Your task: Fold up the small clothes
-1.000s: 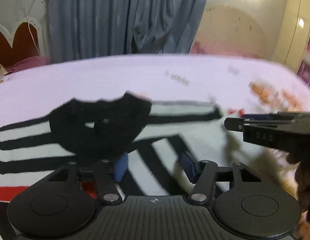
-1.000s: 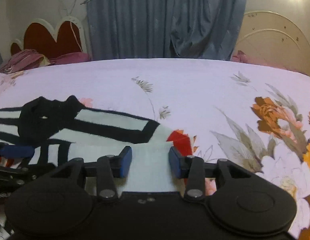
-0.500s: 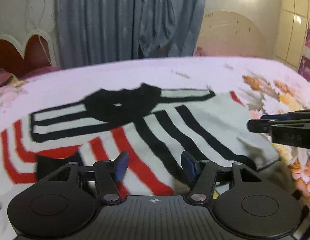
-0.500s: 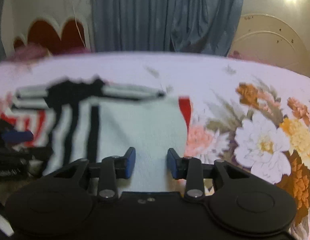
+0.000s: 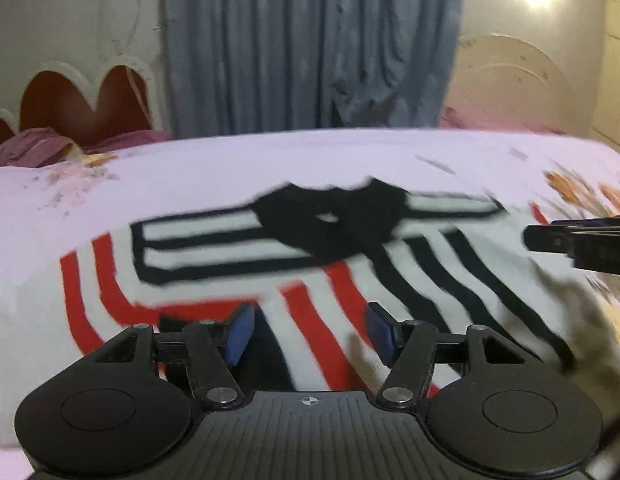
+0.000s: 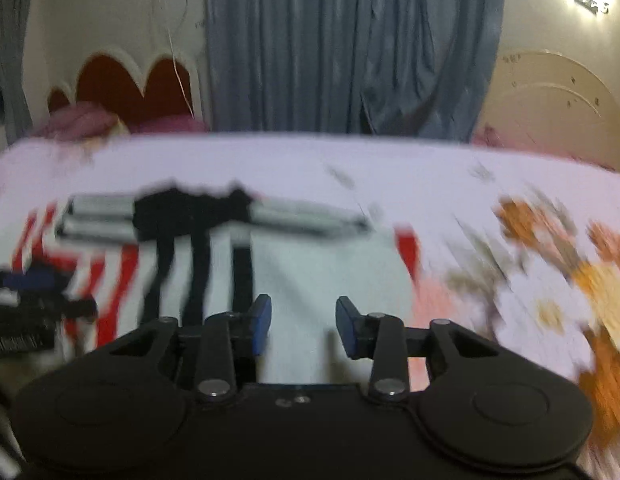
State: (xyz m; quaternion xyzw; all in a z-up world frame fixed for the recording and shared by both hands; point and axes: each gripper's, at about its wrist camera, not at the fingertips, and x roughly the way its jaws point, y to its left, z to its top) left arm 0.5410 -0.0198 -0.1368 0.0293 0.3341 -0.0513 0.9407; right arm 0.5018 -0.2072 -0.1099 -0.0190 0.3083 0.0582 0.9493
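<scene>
While you hold both grippers low over the bed (image 5: 270,168), its floral sheet carries everything, so take the bed as your landmark. On the near half of the bed lies the striped garment (image 5: 350,280), white with black and red bands. Its black collar (image 5: 330,220) points toward the bed's far edge, where the blue curtain (image 5: 310,48) hangs behind. Both sleeves appear to be folded in across the chest just below the collar, so you seem to have the sleeve step done. Lengthwise folds of the body, and the final halving, look left to do, though blur hides the near hem.

Above the near part of the bed, your left gripper (image 5: 308,334) hangs over the red and black stripes with its blue pads spread apart and nothing pinched between them. Your right gripper (image 6: 304,326) sits over the plain white panel toward the flowered side of the bed, its jaws also parted with only cloth visible below the gap. Neither tool grips fabric now.
</scene>
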